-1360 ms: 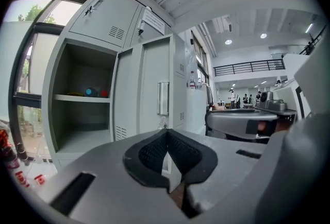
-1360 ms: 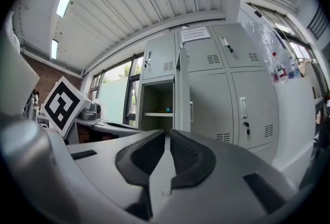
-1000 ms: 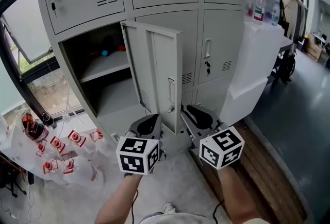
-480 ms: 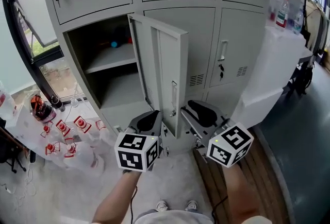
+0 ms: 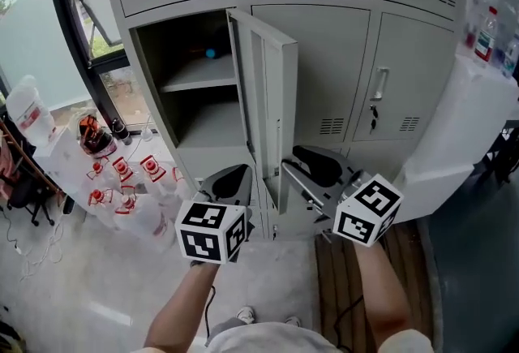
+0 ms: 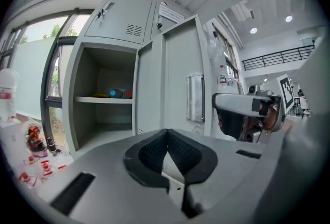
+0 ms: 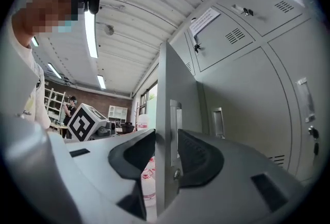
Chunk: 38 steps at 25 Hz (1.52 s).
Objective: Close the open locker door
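The grey locker door [image 5: 272, 100] stands open, edge-on toward me, beside its open compartment [image 5: 195, 124]. My right gripper [image 5: 296, 169] is at the door's free edge near the handle. In the right gripper view the door edge [image 7: 166, 89] and its handle [image 7: 175, 115] stand between the jaws of the right gripper [image 7: 166, 153], which are opening and no longer clamp it. My left gripper [image 5: 231, 181] hangs just left of the door's lower end. The left gripper [image 6: 170, 153] has its pads together with nothing in them. The door [image 6: 178, 79] is ahead of it.
Several red-labelled bottles [image 5: 122, 181] lie on the floor at left by the window. A white slanted panel [image 5: 462, 124] with bottles [image 5: 486, 31] on top stands at right. A wooden floor strip [image 5: 413, 254] runs below it. Small coloured items [image 5: 211, 53] sit on the locker shelf.
The head view has swung so the lockers sit further right and higher. Both grippers stay at the door's lower edge. The door's angle looks much the same.
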Tool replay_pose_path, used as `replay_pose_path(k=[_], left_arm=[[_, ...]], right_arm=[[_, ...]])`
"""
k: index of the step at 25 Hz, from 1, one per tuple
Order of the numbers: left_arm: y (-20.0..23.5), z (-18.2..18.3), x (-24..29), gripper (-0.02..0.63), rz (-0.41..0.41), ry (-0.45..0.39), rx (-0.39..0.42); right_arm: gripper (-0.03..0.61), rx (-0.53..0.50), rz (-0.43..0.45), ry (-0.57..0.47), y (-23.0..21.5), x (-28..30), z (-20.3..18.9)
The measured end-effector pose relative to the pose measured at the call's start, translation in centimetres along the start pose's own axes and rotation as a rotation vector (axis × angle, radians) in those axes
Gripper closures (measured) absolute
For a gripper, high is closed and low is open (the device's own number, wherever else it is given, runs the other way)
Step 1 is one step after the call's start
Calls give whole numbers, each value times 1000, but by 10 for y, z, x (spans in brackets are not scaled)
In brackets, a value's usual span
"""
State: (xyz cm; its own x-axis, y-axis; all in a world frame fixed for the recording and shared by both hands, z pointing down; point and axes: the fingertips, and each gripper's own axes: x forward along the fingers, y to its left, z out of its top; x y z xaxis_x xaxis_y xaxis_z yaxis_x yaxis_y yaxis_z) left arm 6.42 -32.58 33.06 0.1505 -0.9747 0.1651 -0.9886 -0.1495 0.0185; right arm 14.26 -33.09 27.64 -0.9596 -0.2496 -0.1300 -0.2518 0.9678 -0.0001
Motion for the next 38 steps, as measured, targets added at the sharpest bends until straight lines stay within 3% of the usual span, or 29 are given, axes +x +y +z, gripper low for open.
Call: replay_pose_path(k=[9,19,28,38], left_arm=[[5,-14,-16,607,129,10,-36],[31,-32,-48,607,257,30,-65],[66,-32,-64,607,279,16,-72],[128,-32,-72,607,250,8,-85]], right_arm=[[439,6,186,-8,14,16,-2],[444,47,300,-21,44,52,-7],[463,35,329,19,72,91,-13],[472,30,234,53,96,158,-22]])
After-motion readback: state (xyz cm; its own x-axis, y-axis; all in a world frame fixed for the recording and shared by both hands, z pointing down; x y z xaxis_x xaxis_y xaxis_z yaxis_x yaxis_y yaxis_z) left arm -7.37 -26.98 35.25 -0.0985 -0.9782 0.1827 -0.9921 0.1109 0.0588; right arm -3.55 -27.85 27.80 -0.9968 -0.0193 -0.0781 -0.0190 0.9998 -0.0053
